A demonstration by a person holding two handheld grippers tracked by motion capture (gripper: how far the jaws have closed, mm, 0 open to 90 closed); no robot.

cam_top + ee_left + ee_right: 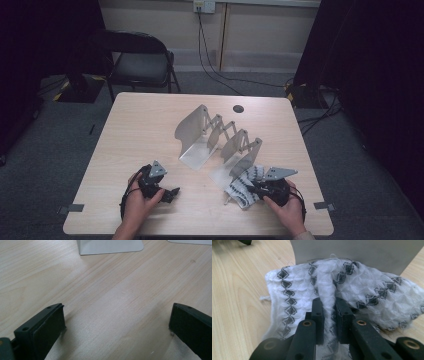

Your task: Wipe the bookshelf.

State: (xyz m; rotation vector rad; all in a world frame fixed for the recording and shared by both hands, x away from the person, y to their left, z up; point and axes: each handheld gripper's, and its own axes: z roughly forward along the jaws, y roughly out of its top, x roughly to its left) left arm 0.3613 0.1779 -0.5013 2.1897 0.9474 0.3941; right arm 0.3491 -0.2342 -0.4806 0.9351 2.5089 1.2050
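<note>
In the lower right of the high view, the right hand-held gripper (pixel 256 188) had its jaws nearly closed, pinching a fold of a white cloth (pixel 245 186) with black diamond patterns. The cloth lay on the table (pixel 140 130), touching the near end of a metal rack (pixel 220 140) at the frame's centre. In the lower left, the left hand-held gripper (pixel 172 194) rested wide open over bare wood, holding nothing.
</note>
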